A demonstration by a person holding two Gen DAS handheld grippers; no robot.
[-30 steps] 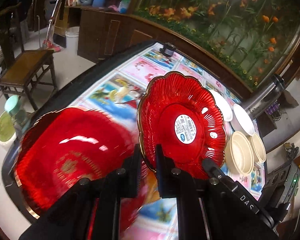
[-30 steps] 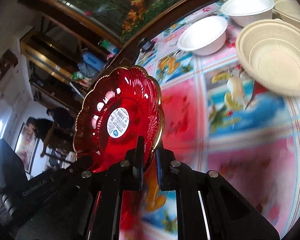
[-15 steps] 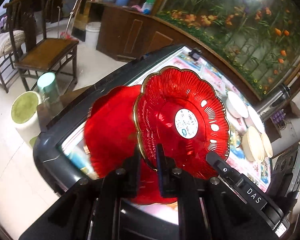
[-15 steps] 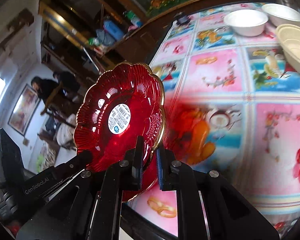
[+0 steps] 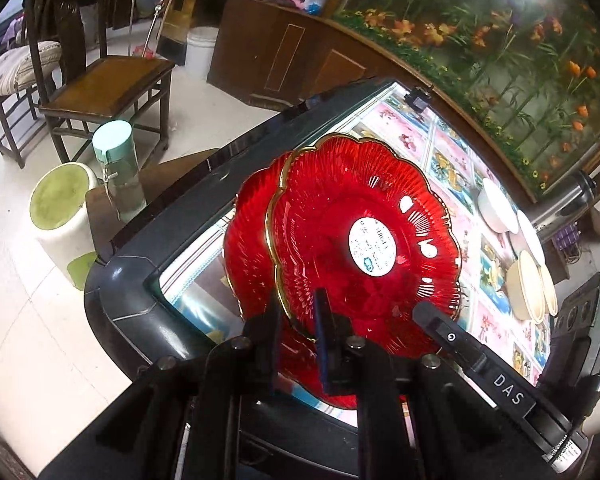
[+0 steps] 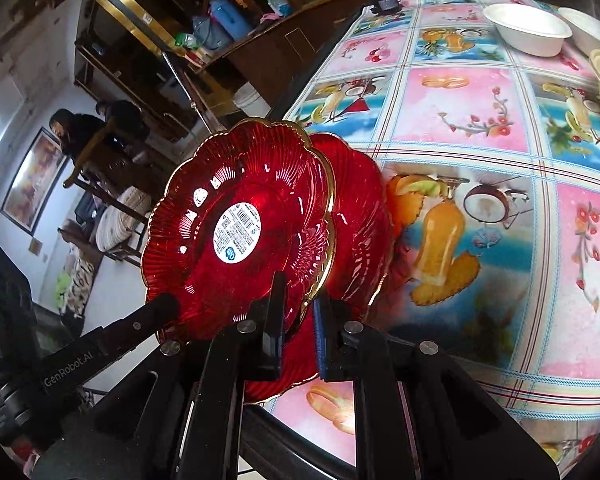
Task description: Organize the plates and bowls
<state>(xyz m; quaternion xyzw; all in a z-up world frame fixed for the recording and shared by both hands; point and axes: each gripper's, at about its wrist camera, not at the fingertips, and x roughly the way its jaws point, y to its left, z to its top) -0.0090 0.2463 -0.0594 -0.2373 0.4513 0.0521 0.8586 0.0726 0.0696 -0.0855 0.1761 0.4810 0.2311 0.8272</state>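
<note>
A red scalloped glass plate with a gold rim and a white barcode sticker is held on edge between both grippers. My left gripper is shut on its rim. My right gripper is shut on the same plate's rim from the other side. The right gripper's black body shows in the left wrist view, the left one's body in the right wrist view. A second red plate lies on the table just behind and below the held one; it also shows in the right wrist view.
The table carries a bright fruit-pattern cloth and has a dark rim. White bowls and beige bowls stand at its far end beside a steel flask. A wooden chair, a stool and a bottle stand off the table's left.
Both grippers have carried the held plate toward the table's near corner. It now stands right over the second red plate, almost overlapping it.
</note>
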